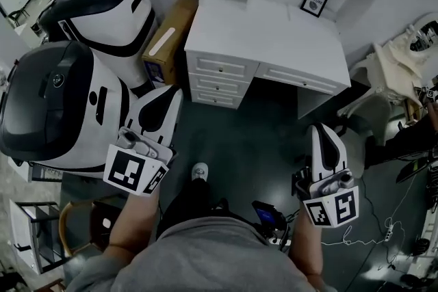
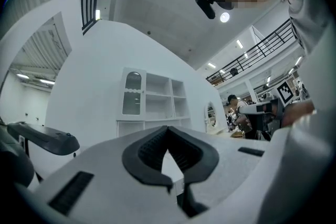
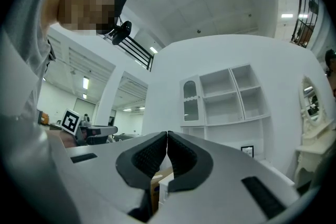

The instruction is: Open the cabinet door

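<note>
My left gripper [image 2: 168,128] and right gripper [image 3: 167,135] are both closed, empty. The cabinet door [image 3: 190,100] is well ahead; I'd open one gripper before reaching its edge.

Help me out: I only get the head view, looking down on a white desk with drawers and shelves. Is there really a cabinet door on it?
Observer: Yes. The right gripper view shows an arched glass cabinet door at the upper left of the shelf unit; it looks shut.
Operator: Is the left gripper holding anything?
Observer: No. In its own view the left gripper has its jaws together, nothing between them.
Operator: And the right one?
Observer: The right gripper is also shut and empty.
</note>
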